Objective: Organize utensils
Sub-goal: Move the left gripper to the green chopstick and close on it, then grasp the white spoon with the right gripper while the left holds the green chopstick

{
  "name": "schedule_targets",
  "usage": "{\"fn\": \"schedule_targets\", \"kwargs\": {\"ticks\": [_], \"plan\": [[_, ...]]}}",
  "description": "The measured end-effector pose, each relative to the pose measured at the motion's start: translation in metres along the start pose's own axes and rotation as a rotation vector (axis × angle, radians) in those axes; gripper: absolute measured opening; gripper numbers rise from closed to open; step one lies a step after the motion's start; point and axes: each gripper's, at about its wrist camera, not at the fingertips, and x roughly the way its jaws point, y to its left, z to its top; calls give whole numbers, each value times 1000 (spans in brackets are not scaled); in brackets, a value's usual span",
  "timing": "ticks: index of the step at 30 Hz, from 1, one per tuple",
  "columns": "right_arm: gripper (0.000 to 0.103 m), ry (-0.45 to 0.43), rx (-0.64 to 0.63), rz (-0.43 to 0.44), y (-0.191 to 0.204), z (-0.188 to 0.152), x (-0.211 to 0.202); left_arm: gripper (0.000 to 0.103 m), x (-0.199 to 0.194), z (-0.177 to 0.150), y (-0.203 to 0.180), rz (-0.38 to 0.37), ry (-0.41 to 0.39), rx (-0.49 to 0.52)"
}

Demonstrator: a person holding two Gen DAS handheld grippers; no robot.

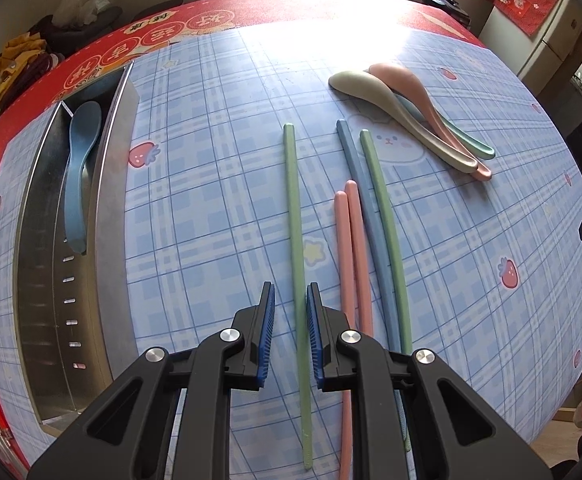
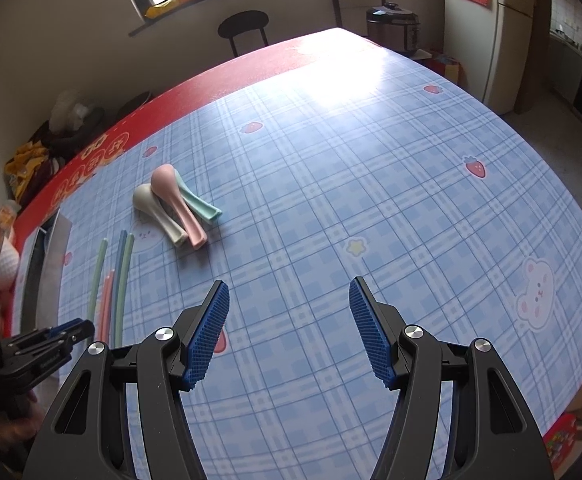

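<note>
- Hovering low over the tabletop (image 1: 211, 152), the left tongs (image 1: 291, 296) point steeply down, their blue pads drawn close together.
- One green chopstick (image 1: 296, 208) lies flat and runs lengthwise through the narrow gap between those pads; a sliver of cloth shows between it and the left pad, so the tongs look narrowed around it rather than clamped, though contact on the right pad is hard to judge.
- Just to the right of that chopstick lie two pink chopsticks (image 1: 351, 248) side by side, then a blue chopstick (image 1: 365, 200) and a second green chopstick (image 1: 387, 216), all roughly parallel and pointing toward the far edge.
- Farther toward the far right corner, three spoons rest in a touching cluster: a pale sage spoon (image 1: 371, 90), a pink spoon (image 1: 411, 86) and a teal spoon (image 1: 471, 144) partly under them.
- Along the left edge of the tabletop sits a metal tray (image 1: 111, 200), holding a blue spoon (image 1: 81, 160) in its narrow compartment.
- The right tongs (image 2: 289, 292) stand wide apart over bare plaid cloth nearer the right edge, with nothing between the pads.
- A hand (image 2: 7, 424) holding the left tool shows at the lower left of the right wrist view.
</note>
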Motion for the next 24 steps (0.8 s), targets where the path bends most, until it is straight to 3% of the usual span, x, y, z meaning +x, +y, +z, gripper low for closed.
{"fn": "schedule_targets", "kwargs": {"ticks": [19,22,24], "plan": [[61,24,-15,13,8,-4,6,16,-2,-6,-1,-16,-42,24],[61,29,-14,15,7,-5,6,6,-3,-7,4,-17,-45,10],[61,30,-13,17,7,-5,6,5,-3,-6,8,-42,-34,-15]]}}
